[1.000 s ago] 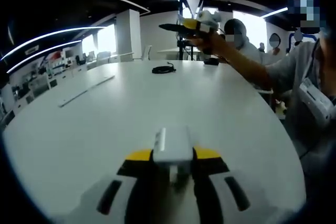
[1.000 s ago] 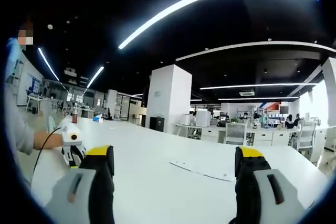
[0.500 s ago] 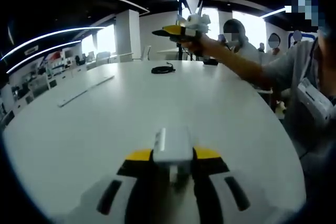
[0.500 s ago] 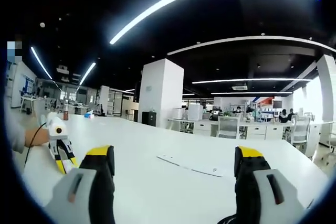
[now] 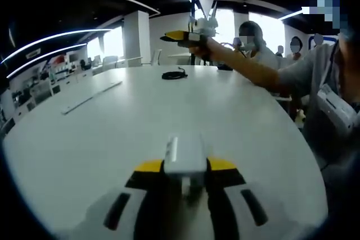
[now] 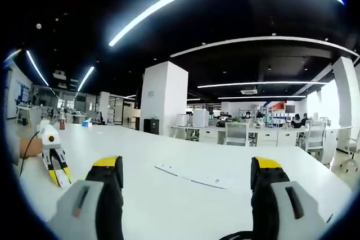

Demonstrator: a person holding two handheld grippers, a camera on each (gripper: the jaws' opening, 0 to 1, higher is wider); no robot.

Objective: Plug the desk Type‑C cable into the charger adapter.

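Note:
My left gripper (image 5: 184, 168) sits low over the white table (image 5: 236, 116), shut on a white charger adapter (image 5: 184, 151) that sticks out between its yellow-tipped jaws. A coiled black Type-C cable (image 5: 174, 74) lies on the far part of the table. Above and just beyond the cable, a person's outstretched arm holds my right gripper (image 5: 175, 36) in the air. In the right gripper view, the right gripper (image 6: 185, 192) is open with nothing between its jaws. The left gripper (image 6: 53, 161) appears small at the left edge of that view.
A long white strip (image 5: 93, 96) lies on the table's left side and is seen again (image 6: 191, 176) between the right jaws. A person's torso (image 5: 332, 111) stands at the table's right edge. Seated people, desks, chairs (image 6: 236, 135) and a white pillar (image 6: 163, 99) lie beyond the table.
The raised right gripper has drifted a little left and up over the far table. Its view has panned right, sliding the left gripper toward the left edge. The left gripper is unmoved.

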